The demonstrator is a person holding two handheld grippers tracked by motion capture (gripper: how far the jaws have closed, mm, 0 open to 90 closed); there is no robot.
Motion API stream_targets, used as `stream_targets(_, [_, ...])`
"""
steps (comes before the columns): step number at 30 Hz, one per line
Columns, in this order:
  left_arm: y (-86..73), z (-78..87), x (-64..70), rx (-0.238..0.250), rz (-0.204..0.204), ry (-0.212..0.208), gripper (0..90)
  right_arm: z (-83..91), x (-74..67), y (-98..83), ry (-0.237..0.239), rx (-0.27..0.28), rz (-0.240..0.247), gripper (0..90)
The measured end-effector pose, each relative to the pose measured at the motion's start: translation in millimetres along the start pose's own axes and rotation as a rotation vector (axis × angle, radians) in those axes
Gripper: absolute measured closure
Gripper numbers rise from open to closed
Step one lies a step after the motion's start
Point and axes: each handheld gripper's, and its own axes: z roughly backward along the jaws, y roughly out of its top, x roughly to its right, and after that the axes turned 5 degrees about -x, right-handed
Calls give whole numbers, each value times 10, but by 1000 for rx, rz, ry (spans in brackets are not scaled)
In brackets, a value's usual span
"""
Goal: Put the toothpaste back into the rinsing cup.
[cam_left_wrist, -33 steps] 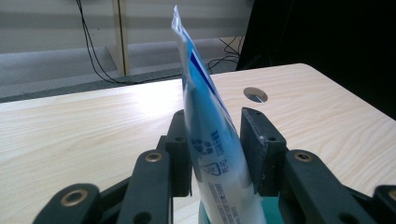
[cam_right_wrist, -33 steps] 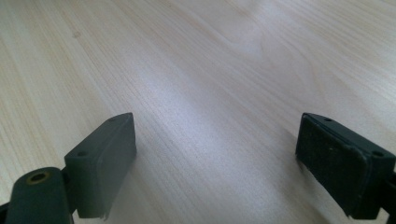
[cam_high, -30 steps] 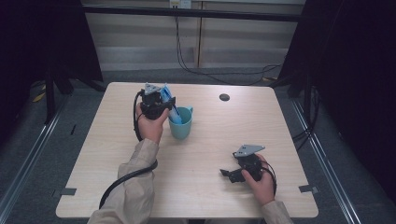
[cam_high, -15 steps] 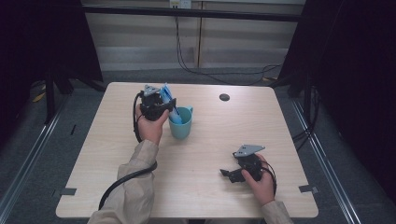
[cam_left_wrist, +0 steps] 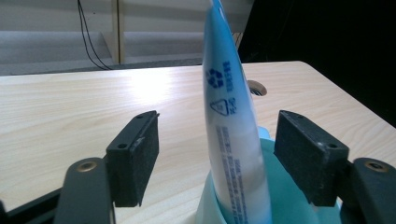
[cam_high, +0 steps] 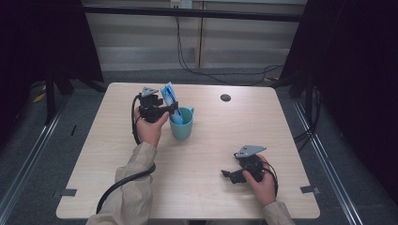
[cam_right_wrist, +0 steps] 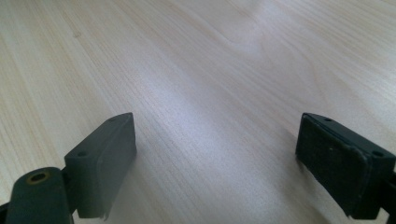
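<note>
Left gripper view had the left claw [cam_left_wrist: 217, 158] with its jaws just opened, pads clear of the blue tube [cam_left_wrist: 233, 140] between them. That tube stood tilted in the teal mug [cam_high: 182, 123] toward the desk's [cam_high: 94, 154] far side. Right claw [cam_high: 230, 176] sat wide open over bare wood near the front edge, holding nothing.

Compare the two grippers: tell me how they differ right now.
The left gripper is raised at the teal cup, its jaws, just opening, flanking the blue tube without touching; the right gripper lies low on the bare table, nothing between its jaws. Both are open.
</note>
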Motion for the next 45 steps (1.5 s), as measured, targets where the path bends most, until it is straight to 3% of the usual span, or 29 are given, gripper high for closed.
stream_targets(8, [-14, 11, -5, -15, 10, -12, 249, 0, 0, 0, 0, 0, -1, 118])
stream_targets(17, [-16, 29, 19, -33, -10, -22, 210, 0, -1, 0, 0, -1, -1, 118])
stream_targets(24, [-19, 31, 12, -41, 5, -44, 159, 0, 0, 0, 0, 0, -1, 118])
stream_targets(32, [-75, 61, -31, -67, 25, -44, 151, 0, 1, 0, 0, 0, 0, 118])
stream_targets(45, [-173, 239, -83, -76, -4, -83, 152, 0, 0, 0, 0, 0, 0, 118])
